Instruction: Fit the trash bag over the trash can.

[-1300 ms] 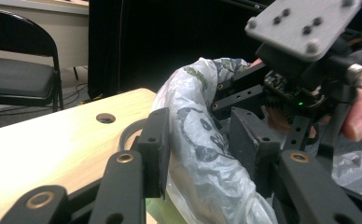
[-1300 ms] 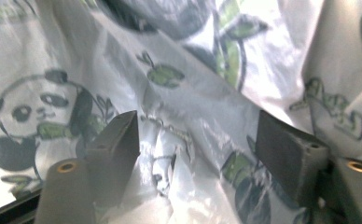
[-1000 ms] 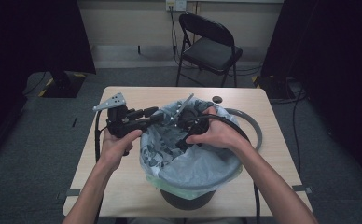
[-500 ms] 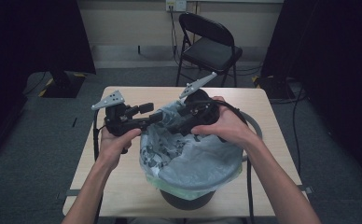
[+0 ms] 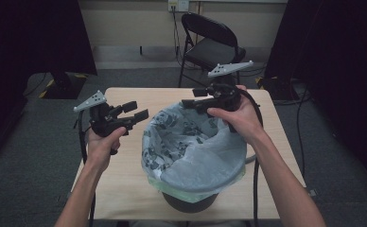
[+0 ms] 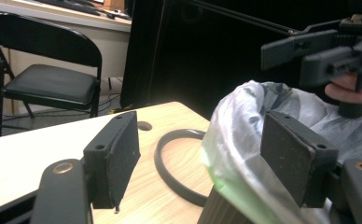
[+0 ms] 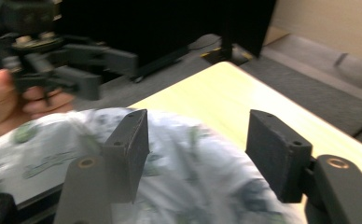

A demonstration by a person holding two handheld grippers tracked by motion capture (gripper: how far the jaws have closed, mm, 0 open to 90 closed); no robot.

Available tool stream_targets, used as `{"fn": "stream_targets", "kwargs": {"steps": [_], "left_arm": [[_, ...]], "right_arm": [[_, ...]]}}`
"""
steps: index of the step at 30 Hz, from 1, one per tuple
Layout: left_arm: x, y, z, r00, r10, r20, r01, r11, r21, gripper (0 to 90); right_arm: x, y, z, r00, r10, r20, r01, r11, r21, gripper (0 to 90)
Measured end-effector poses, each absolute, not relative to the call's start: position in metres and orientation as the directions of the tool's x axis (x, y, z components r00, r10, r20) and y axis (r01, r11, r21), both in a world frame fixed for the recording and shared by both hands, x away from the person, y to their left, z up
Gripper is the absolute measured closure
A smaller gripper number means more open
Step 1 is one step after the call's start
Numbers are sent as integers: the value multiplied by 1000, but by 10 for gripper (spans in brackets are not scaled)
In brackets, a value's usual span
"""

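- Both sets of jaws are released, nothing between the pads; the left gripper [image 5: 136, 111] has just been opening, while the right gripper [image 5: 187, 101] has just been closing a bit.
- Left one hangs just left of the bag [image 5: 196, 151] rim, jaws pointing right at it.
- Right one hovers over the far rim, pointing left.
- Bag's already folded over the bin [image 5: 191, 201], mid table [image 5: 125, 179], near edge.
- Left looks a touch nearer the rim, I'd say.

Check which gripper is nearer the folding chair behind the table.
Right. The right gripper hangs over the bin liner's far rim, just below the folding chair; the left gripper sits off the bin's left side, farther away.
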State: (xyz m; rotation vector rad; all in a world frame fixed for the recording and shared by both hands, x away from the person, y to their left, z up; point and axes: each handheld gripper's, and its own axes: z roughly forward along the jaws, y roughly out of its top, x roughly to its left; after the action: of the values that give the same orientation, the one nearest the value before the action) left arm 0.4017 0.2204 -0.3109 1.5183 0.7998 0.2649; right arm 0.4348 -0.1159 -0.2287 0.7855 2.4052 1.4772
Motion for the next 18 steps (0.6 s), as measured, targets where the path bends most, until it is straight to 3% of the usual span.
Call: {"fn": "stream_targets", "kwargs": {"steps": [8,18], "left_arm": [[401,230,-322,694,650,-309,343,79,936,281],[399,229,-341,687,675,-271,369,-3,929,265]], "right_arm": [[447,-137,-222,-775,625,89,342,296,892,309],[467,-173,-251,-695,707,131,421,253,871,259]]}}
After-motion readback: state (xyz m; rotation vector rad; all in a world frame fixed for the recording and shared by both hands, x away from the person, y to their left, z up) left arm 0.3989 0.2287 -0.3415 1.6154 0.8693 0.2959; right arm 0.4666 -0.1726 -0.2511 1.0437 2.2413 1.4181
